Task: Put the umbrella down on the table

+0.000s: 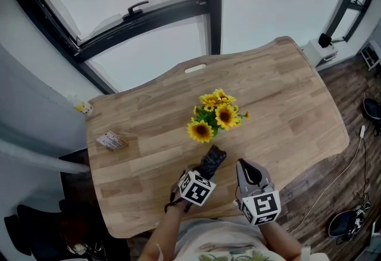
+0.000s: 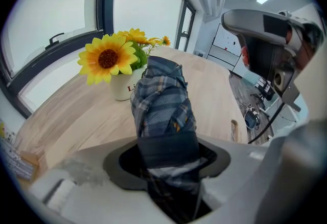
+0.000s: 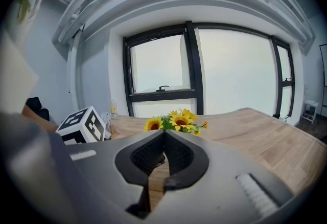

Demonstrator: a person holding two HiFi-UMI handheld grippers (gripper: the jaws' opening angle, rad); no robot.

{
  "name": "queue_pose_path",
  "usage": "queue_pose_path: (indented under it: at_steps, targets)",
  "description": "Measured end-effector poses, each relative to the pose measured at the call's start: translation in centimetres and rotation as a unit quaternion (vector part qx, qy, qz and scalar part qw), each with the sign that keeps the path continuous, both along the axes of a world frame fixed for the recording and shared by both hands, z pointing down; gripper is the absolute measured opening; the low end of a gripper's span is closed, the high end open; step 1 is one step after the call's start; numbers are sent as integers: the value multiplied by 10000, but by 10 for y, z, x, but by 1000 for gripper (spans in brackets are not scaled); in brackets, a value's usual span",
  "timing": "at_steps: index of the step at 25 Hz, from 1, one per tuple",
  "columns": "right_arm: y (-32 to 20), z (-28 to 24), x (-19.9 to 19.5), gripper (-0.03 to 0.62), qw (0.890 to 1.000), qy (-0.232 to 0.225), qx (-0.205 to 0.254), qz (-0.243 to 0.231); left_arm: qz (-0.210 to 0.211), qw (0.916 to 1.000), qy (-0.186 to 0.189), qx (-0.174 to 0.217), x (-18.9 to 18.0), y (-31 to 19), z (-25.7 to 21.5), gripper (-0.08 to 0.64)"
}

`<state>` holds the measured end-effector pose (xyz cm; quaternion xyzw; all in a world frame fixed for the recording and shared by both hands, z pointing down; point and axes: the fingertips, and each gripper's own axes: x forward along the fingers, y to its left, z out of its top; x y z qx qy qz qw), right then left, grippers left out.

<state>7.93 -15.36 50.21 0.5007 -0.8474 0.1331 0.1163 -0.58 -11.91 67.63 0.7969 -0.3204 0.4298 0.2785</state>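
Wooden surface (image 1: 286,93) under a big window. Pot of sunflowers (image 1: 215,115) stands about mid-surface. Left gripper (image 1: 201,177) hangs over the near edge, pointing steeply down and away from the person, its jaws clamped on a folded umbrella (image 1: 212,161) in blue-grey plaid. In the left gripper view the left gripper (image 2: 166,159) has both dark pads pressed against the umbrella (image 2: 163,100) at its strap-wrapped lower part, and the bundle sticks out past the jaws toward the white pot (image 2: 124,86) and the sunflowers (image 2: 108,58). The umbrella's far end lies just short of the flowers, on their near side. Cannot tell whether that end touches the surface. Right gripper (image 1: 245,168) sits beside the left one at the near edge, well clear of the umbrella. Right gripper view: right gripper (image 3: 164,134) has its jaws together at the tips with nothing between them. 1 small printed packet (image 1: 111,141) lies near the left edge.
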Motion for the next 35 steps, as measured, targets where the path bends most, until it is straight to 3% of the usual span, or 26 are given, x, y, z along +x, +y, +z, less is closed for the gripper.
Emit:
queue_pose_path:
  at_steps: [31,35]
  targets:
    - [-4,14,3,0,9998,99,-154,-16,23,9983,-284,-509,2,11,53,238]
    - [-4,16,2,0,9998,117,-165,-43,20,9987,-302,-412,2,11,54,239]
